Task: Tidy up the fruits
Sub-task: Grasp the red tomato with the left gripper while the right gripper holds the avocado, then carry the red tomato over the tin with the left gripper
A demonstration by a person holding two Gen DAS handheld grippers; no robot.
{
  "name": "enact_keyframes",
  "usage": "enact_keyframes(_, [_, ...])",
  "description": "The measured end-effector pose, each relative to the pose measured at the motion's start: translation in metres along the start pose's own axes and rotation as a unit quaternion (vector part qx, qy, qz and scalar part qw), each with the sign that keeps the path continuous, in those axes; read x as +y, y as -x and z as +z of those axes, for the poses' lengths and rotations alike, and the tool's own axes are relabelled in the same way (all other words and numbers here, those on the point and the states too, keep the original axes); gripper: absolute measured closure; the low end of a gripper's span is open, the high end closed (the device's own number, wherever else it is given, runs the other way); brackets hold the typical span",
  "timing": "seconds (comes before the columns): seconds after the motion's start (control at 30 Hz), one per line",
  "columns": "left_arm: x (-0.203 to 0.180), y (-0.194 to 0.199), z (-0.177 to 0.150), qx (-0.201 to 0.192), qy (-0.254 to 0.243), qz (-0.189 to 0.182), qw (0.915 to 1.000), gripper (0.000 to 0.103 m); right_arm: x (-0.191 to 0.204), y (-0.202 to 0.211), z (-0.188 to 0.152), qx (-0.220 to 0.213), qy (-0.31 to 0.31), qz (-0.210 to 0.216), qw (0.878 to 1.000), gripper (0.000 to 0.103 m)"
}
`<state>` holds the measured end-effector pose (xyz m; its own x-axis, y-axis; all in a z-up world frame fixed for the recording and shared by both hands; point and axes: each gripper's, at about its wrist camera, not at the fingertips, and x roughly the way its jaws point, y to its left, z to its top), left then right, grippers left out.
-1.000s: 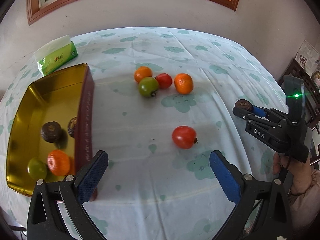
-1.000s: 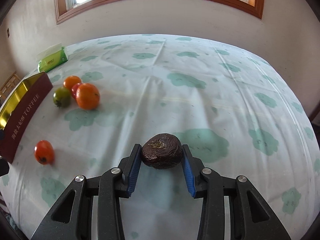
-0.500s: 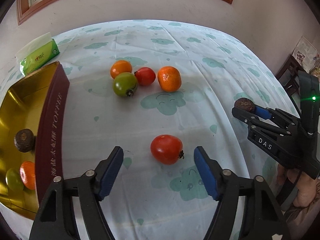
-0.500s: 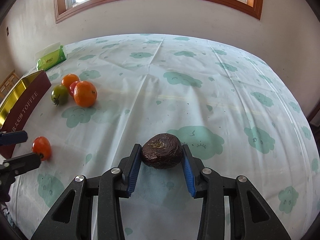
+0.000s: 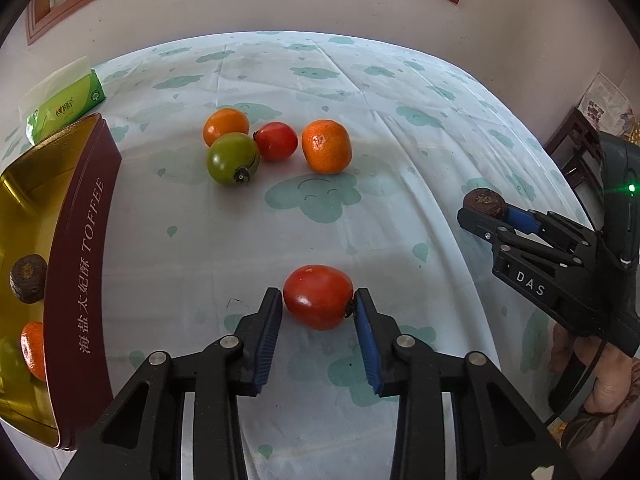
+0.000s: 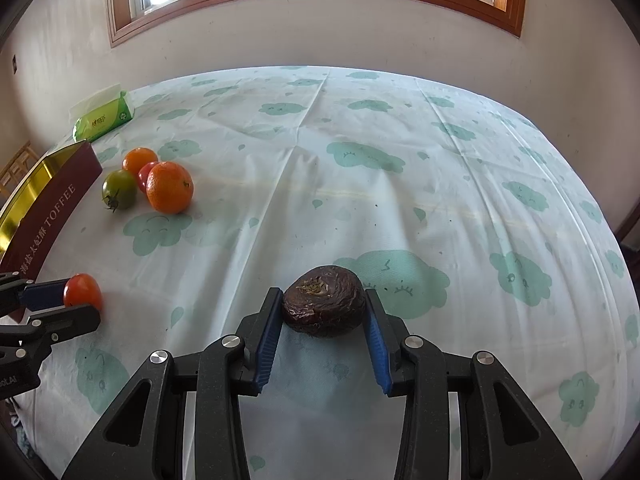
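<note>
**Red tomato pinched by the left gripper, toffee tin to its left; passion fruit held by the right gripper.**

Left wrist view: the red tomato [image 5: 318, 302] is seen pinched between the blue pads of the left gripper [image 5: 318, 312], stem end against the right pad, resting on the tablecloth [image 5: 360, 92]. The toffee tin [image 5: 80, 264] lies to the left of the tomato, its maroon wall between the two, so that wall must be cleared; a shrivelled passion fruit [image 5: 27, 278] and a mandarin [image 5: 34, 350] already lie inside. Open cloth is left between tomato and tin. A cluster of four fruits, among them a green tomato [image 5: 233, 158], lies beyond.

Right wrist view: a wrinkled passion fruit [image 6: 324, 301] is clamped crosswise in the right gripper [image 6: 324, 320], well right of the tin [image 6: 48, 208]; the left gripper is nearer it.
</note>
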<state>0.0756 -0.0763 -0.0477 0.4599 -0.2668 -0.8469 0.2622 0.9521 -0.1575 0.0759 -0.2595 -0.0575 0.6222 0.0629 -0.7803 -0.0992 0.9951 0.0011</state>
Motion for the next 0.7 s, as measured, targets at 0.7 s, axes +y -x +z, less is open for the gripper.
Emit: enact_keyframes(0.7, [0.012, 0.035, -0.008, -0.013, 0.012, 0.003, 0.9998, 0.072, 0.001, -0.001, 0.000, 0.000, 0.000, 0.000, 1.000, 0.062])
